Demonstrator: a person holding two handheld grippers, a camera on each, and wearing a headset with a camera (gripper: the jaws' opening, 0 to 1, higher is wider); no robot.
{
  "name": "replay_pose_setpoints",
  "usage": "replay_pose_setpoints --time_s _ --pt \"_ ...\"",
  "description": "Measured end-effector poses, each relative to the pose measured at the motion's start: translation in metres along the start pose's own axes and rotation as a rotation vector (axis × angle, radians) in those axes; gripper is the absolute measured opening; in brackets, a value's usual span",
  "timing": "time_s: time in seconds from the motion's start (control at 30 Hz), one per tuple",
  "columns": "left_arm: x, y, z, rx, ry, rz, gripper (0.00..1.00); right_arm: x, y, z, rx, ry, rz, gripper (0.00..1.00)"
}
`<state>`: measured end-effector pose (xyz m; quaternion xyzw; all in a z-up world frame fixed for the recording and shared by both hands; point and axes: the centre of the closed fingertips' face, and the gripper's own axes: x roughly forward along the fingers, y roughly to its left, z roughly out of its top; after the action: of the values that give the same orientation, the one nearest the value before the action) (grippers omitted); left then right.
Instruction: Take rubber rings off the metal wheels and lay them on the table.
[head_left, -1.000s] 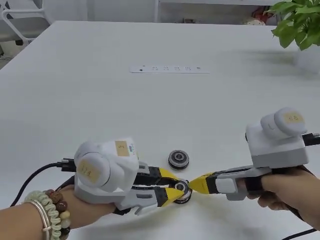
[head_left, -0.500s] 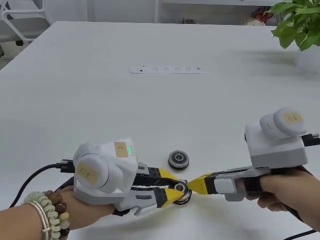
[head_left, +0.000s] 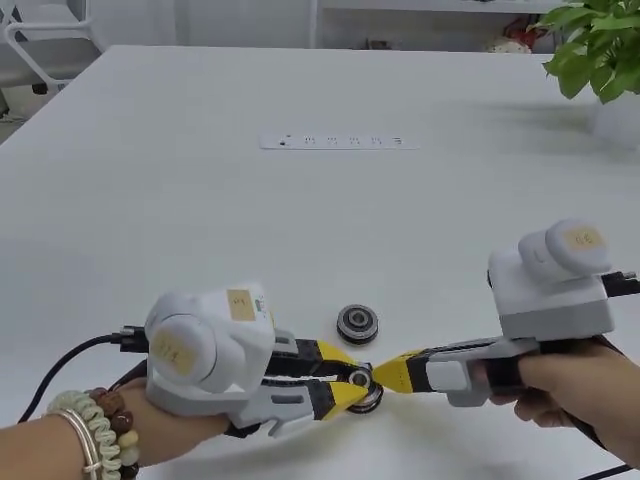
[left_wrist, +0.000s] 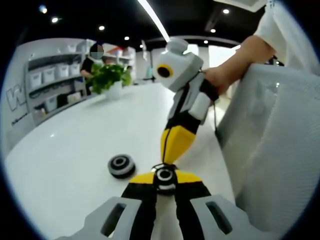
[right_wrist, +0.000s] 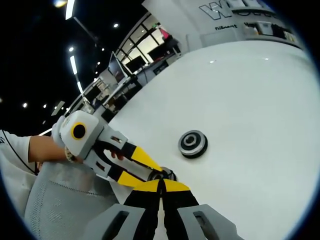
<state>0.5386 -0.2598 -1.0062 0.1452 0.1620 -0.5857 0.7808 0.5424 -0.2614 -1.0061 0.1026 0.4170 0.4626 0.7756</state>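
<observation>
I hold wheel (head_left: 362, 379) in left gripper (head_left: 350, 386), right gripper (head_left: 386, 372) pinches its ring (head_left: 370, 398); second wheel (head_left: 357, 322) untouched, none off yet

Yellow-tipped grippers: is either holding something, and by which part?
The left gripper clamps a metal wheel across its rim. The right gripper is shut at that wheel's edge, probably pinching its rubber ring.

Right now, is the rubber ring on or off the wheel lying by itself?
On. The lone wheel lies flat on the table, a black band wrapping its metal hub.
</observation>
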Motion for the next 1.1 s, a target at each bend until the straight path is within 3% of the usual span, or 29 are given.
replay_pose_setpoints --time_s 0.77,1.1 --pt "0.000 0.000 0.000 -0.004 -0.003 0.000 0.14 0.000 0.006 0.003 0.016 -0.021 0.036 0.00" --pt "0.000 0.000 0.000 -0.006 -0.004 0.000 0.14 0.000 0.015 0.004 0.032 -0.033 0.059 0.00"
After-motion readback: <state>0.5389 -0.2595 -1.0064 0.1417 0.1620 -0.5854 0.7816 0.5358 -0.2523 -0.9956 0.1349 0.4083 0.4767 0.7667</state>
